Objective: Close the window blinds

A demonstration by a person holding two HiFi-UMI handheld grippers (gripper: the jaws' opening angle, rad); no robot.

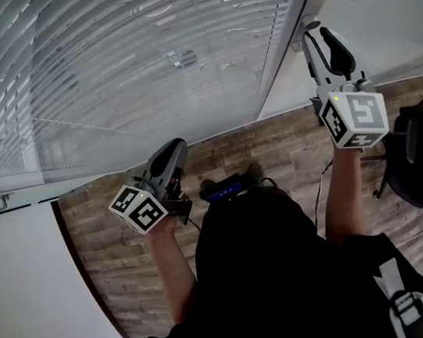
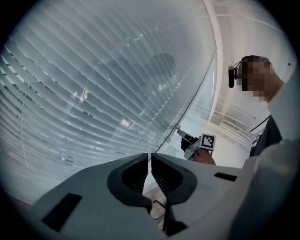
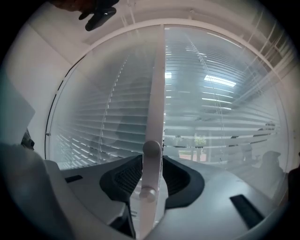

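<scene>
Your right tongs (image 1: 310, 28) are raised to the white frame post (image 1: 284, 43) that runs between the two panes. In the right gripper view they straddle a white handle piece (image 3: 150, 171) with rounded ends that stands upright in front of that post. The pads sit against both of its sides, so the tongs stand fairly wide and are closed on it. It looks like a control fitting on the frame, though the wide-angle view does not let you be sure what kind.

Your left tongs (image 1: 177, 145) hang lower, well apart from the right ones, and point towards the left-hand pane. In the left gripper view their jaws are drawn nearly together with only a thin slit between them, and nothing is held.

The window blinds (image 1: 138, 49) fill the glass ahead of you on both sides of the post. The slats lie horizontal with gaps between them, and in the right gripper view you can see trees and daylight through those gaps on the right pane.

Below you is a wood-plank floor (image 1: 278, 142), and a black chair (image 1: 416, 165) stands near your right arm.
</scene>
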